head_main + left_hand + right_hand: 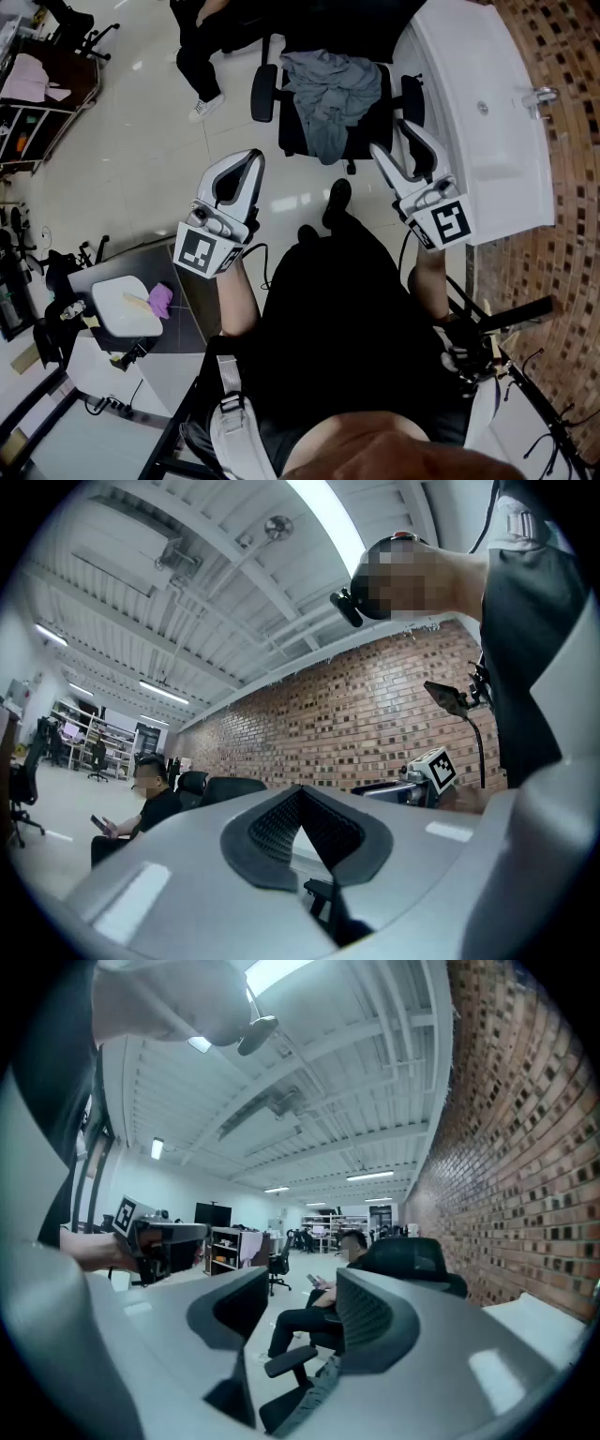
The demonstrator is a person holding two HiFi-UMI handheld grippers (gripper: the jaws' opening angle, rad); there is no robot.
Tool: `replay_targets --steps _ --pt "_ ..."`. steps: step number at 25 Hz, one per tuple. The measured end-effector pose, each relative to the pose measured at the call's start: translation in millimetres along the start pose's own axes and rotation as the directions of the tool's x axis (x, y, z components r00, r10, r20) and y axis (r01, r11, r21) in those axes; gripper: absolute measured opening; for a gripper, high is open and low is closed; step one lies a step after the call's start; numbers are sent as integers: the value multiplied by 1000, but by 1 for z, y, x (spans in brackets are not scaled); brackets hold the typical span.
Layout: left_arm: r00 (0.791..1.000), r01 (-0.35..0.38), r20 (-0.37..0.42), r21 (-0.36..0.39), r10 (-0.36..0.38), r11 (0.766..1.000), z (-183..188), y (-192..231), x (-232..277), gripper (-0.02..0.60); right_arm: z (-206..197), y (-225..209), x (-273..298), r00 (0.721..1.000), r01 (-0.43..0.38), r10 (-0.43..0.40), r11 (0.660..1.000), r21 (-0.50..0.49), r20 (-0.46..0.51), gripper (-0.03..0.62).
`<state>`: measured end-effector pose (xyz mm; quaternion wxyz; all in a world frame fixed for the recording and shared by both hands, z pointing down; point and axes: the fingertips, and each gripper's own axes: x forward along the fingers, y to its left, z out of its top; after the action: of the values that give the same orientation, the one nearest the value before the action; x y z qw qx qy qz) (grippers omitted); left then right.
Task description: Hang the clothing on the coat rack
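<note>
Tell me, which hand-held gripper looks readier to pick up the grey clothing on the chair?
Probably the right hand-held gripper: its jaws stand open, aimed at the grey clothing on the chair. The left hand-held gripper is shut.

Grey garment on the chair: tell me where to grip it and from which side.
Grip the grey garment by the bunched fold hanging over the seat's front edge, coming from the person's side, probably with the open right tool. The chair has armrests flanking the heap; that fold sticks out free.
</note>
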<state>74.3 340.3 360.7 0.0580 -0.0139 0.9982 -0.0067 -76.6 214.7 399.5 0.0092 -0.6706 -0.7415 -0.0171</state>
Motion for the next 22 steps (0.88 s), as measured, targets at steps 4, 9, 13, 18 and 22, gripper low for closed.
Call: replay_targets --steps 4,9,13,18,22 --pt "1000 -7 -29 39 8 999 -9 17 62 3 -26 -87 13 997 57 -56 998 25 -50 219" --pt "996 16 -86 12 -15 1000 -38 25 115 3 -58 -138 21 991 82 -75 995 55 -111 219" --pt "991 37 -128 -11 -38 999 -56 35 141 3 -84 -157 26 981 104 -86 990 95 -175 219" --pt "989 59 -137 -30 -63 998 -74 68 163 3 -97 -171 52 968 132 -109 987 88 -228 219" --pt "992 39 -121 -64 -47 997 -84 110 178 6 -101 -182 76 952 191 -163 978 87 -259 219"
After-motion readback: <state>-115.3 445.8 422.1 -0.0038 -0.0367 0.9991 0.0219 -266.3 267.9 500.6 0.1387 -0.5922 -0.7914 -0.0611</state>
